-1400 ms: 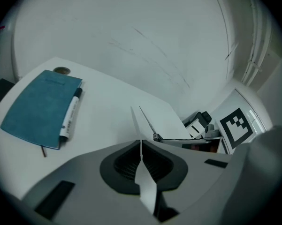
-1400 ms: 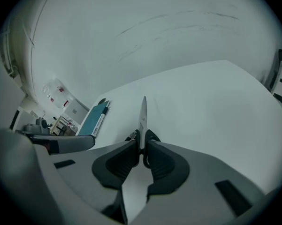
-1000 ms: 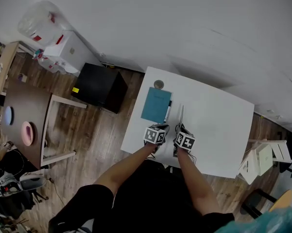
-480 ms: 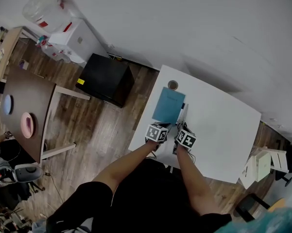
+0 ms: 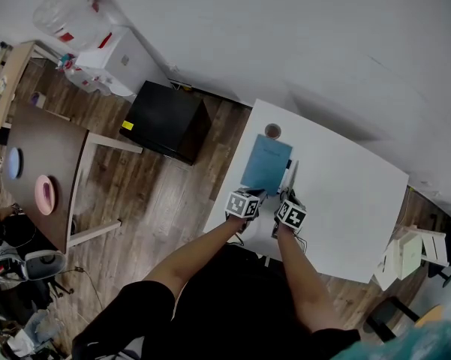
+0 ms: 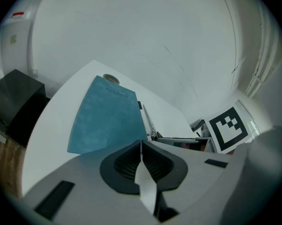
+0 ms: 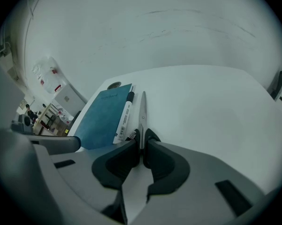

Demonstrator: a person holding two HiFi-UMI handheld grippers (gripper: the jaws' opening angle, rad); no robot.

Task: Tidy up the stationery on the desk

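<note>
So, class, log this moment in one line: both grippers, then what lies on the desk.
left gripper: jaws together, empty | right gripper: jaws shut on scissors | desk: notebook, marker

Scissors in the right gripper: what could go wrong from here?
1. The right gripper is closed on the scissors at one end only, blade pointing away; lifted, they may swing or slip.
2. The marker lies right beside the blade, along the notebook edge; dragging the scissors could roll it.
3. The left gripper, shut and empty, sits close by at the notebook's corner; the two may bump.
</note>
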